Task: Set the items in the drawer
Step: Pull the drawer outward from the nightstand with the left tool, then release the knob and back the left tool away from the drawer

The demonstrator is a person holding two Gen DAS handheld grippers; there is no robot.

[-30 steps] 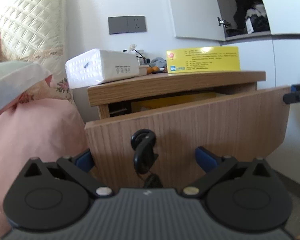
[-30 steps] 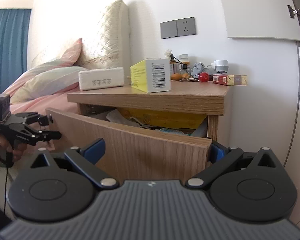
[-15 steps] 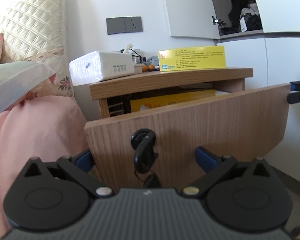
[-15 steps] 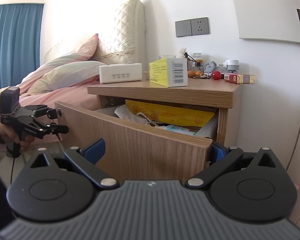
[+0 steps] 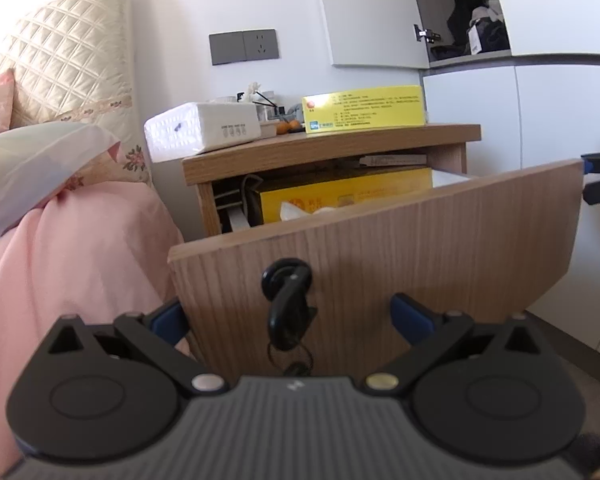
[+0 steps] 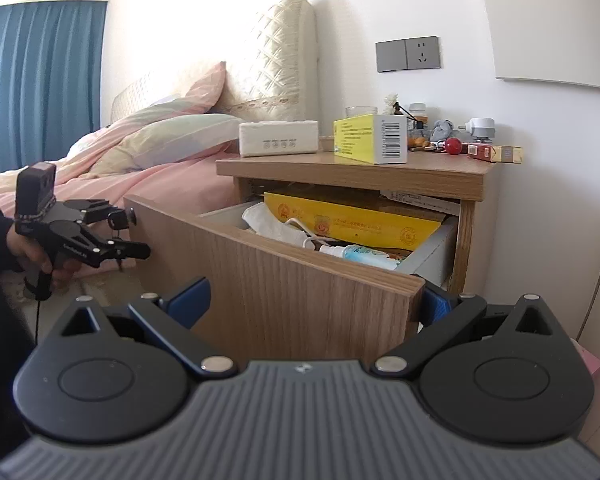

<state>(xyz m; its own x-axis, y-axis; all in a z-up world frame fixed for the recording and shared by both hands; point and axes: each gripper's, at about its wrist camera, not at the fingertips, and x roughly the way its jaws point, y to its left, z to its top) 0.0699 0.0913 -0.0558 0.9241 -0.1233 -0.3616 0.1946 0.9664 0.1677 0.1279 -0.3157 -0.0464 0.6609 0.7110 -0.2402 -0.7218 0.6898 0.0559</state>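
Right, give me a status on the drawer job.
Done: the drawer stands pulled out, with clutter inside. In hand: nothing; the left tongs are open either side of its key, the right tongs open at its front corner. Left: the yellow box and white tissue pack sit on the nightstand top, so nothing appears placed yet.

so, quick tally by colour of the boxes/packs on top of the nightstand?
Yellow: 1, the yellow box
White: 1, the white tissue pack
Red and gold: 1, the small flat box
Total: 3
The smaller clutter behind them is too hard to sort, so it is left out.
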